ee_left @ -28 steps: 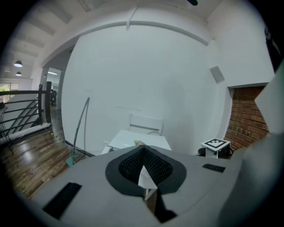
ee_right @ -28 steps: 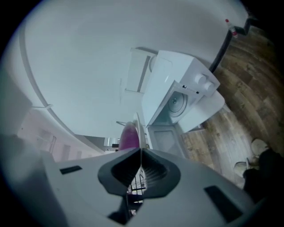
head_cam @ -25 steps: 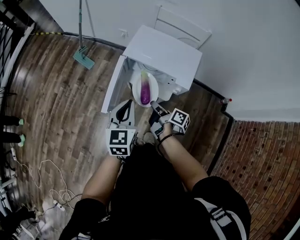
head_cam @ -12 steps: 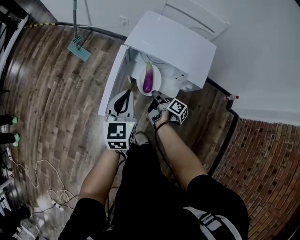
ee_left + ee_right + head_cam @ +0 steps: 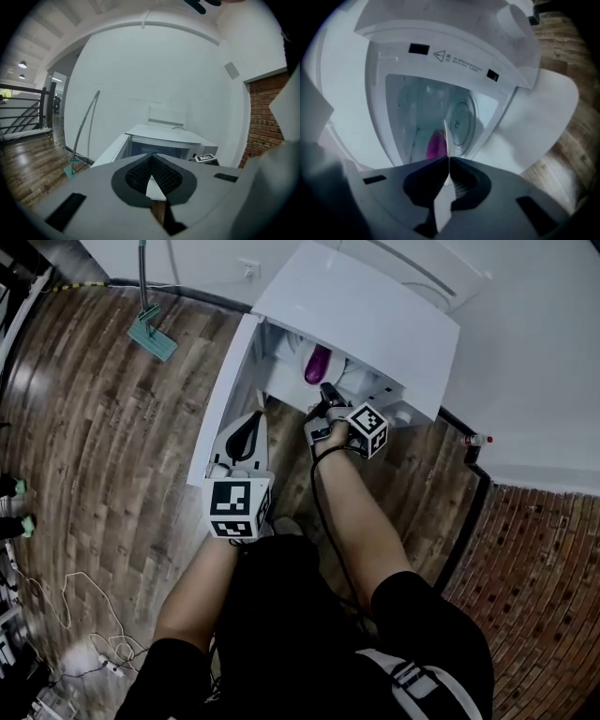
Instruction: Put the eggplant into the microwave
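Note:
A white microwave [image 5: 375, 315] stands by the wall with its door [image 5: 223, 399] swung open to the left. My right gripper [image 5: 327, 396] is at the mouth of the cavity, shut on the rim of a white plate [image 5: 446, 133] seen edge-on. The purple eggplant [image 5: 317, 364] lies on that plate, inside the cavity [image 5: 417, 108]; in the right gripper view the eggplant [image 5: 436, 145] shows just left of the plate's edge. My left gripper [image 5: 246, 432] hangs in front of the open door, shut with nothing in it, and the left gripper view looks over the microwave [image 5: 164, 138].
A mop [image 5: 150, 329] leans on the wall to the left. Cables [image 5: 84, 615] trail over the wooden floor at lower left. A brick wall [image 5: 534, 568] and a black floor strip [image 5: 464, 521] are to the right. A stair railing [image 5: 23, 108] shows far left.
Both grippers have sunk and moved toward the microwave. The plate with the eggplant has gone from in front of the opening into the cavity.

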A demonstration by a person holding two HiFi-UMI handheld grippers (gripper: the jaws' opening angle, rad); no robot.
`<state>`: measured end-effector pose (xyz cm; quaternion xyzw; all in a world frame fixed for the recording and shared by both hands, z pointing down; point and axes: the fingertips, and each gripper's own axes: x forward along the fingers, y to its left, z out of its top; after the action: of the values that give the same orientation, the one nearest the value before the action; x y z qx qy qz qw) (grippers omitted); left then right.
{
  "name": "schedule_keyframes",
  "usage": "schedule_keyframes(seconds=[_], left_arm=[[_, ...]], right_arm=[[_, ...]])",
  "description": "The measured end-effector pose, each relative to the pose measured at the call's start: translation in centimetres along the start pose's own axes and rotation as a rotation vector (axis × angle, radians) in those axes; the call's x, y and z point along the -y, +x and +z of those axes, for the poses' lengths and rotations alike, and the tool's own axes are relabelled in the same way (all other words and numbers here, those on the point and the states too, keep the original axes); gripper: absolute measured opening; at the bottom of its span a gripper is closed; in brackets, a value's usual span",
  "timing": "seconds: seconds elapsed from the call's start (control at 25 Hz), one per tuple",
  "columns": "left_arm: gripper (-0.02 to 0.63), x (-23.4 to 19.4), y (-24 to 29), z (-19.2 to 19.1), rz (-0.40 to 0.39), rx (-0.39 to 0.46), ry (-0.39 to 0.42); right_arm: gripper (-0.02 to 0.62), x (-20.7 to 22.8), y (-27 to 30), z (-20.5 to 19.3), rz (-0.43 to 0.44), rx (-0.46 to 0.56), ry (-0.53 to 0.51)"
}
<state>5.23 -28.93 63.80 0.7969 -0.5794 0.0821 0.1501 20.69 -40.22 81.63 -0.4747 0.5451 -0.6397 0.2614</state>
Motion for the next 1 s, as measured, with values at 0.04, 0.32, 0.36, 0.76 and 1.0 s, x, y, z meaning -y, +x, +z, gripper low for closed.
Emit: schedule_keyframes(seconds=[0.04, 0.32, 0.36, 0.76, 1.0], left_arm=[[-0.008, -0.3, 0.5, -0.3, 0.002, 0.012, 0.000], [-0.008, -1.1, 4.3, -4.2, -0.003, 0.082, -0.012], [-0.009, -1.2, 4.8, -4.8, -0.003, 0.095, -0.014], [-0.008, -1.3, 6.3, -9.1, 0.000, 0.152, 0.002], [-0.008, -0.7, 6.0, -10.1, -0.003, 0.137, 0.008]], right_arm=[[0.023, 0.2, 0.9, 0.5, 0.006, 0.018, -0.006], [0.023, 3.0, 4.9, 2.8, -0.069, 0.107, -0.004], [0.023, 3.0, 5.3, 3.1, -0.061, 0.119, -0.010], [0.024, 2.2, 7.6, 5.2, -0.092, 0.188, -0.212], [0.081, 1.7, 6.6, 5.6, -0.322, 0.288, -0.626]])
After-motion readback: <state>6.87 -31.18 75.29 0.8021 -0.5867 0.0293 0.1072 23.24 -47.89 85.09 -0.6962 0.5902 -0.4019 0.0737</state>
